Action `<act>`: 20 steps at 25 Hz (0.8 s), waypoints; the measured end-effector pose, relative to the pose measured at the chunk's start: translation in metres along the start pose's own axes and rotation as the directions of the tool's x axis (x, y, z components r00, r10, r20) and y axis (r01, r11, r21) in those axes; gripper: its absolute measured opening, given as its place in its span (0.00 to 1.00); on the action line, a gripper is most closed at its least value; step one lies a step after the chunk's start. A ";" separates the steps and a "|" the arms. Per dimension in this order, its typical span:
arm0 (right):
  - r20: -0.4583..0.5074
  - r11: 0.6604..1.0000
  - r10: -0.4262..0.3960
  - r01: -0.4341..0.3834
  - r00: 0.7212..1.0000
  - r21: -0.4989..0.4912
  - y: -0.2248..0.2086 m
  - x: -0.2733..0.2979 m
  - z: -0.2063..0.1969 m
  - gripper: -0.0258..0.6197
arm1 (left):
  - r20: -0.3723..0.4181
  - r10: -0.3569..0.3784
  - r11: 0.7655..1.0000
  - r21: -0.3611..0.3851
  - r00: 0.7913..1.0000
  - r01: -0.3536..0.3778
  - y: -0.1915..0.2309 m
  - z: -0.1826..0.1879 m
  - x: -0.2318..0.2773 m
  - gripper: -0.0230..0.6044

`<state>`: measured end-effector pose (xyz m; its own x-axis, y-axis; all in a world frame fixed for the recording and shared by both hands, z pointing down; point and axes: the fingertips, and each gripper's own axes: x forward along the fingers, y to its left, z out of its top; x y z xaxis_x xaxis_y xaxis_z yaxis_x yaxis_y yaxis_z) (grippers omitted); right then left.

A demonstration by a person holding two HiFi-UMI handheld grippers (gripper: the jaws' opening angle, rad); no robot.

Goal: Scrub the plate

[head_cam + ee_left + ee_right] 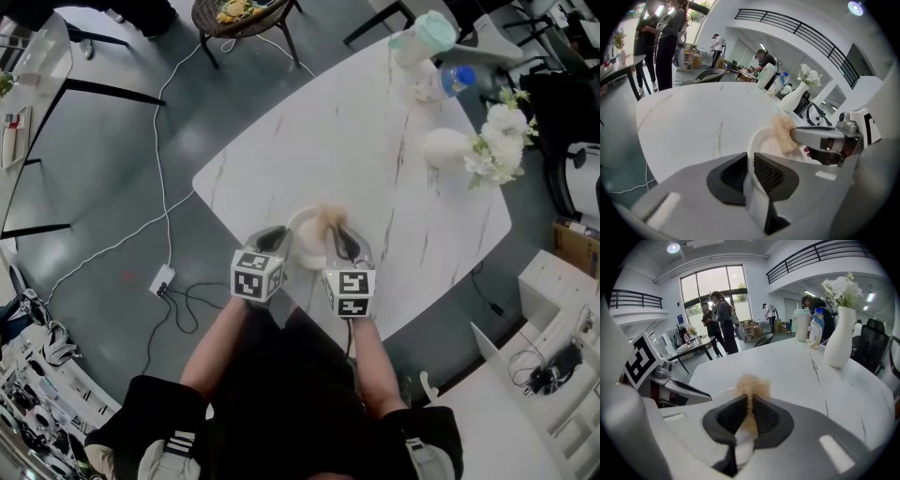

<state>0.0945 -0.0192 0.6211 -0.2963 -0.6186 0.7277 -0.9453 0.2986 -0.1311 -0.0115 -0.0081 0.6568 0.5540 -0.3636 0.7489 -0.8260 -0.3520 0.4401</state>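
Plate (302, 246) lay near the table (375, 159) edge, near rim pinched in my left claw (750, 171). Right claw (749, 414), clamped on tan scrubber (752, 384), hung beside its far rim; contact unclear.

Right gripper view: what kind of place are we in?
Probably an open-plan office or lab hall, not a kitchen: mezzanine railing, tall windows, people standing by a desk, an office chair beside the white table.
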 end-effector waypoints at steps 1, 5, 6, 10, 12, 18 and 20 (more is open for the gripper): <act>0.003 1.000 -0.003 0.003 1.000 0.002 -0.001 -0.001 0.000 0.10 | 0.000 0.001 1.000 0.000 1.000 -0.001 0.000 0.000 0.000 0.12; 0.008 1.000 -0.013 0.013 1.000 0.005 -0.004 -0.004 0.002 0.10 | -0.001 0.001 1.000 0.001 1.000 -0.001 0.000 0.000 0.000 0.12; 0.007 1.000 -0.013 0.013 1.000 0.005 -0.004 -0.004 0.002 0.10 | 0.000 0.000 1.000 0.001 1.000 0.000 0.000 0.000 0.000 0.12; 0.002 1.000 -0.006 0.005 1.000 0.002 -0.003 -0.004 0.001 0.10 | -0.001 -0.002 1.000 -0.003 1.000 0.002 -0.001 0.000 0.000 0.12; 0.011 1.000 -0.002 0.003 1.000 -0.007 -0.002 -0.005 0.003 0.10 | -0.003 -0.003 1.000 -0.007 1.000 0.003 0.000 0.000 0.000 0.12; 0.039 1.000 -0.003 0.003 0.999 -0.004 -0.003 -0.016 0.014 0.10 | -0.001 -0.003 1.000 -0.007 1.000 0.003 -0.001 0.000 0.000 0.12; 0.054 1.000 -0.005 0.005 0.999 -0.003 -0.003 -0.020 0.020 0.10 | 0.000 -0.003 1.000 -0.007 1.000 0.003 -0.001 0.000 0.000 0.12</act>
<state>0.1009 -0.0218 0.5935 -0.2986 -0.6583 0.6910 -0.9464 0.2979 -0.1251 -0.0107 -0.0078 0.6566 0.5568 -0.3624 0.7474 -0.8248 -0.3476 0.4460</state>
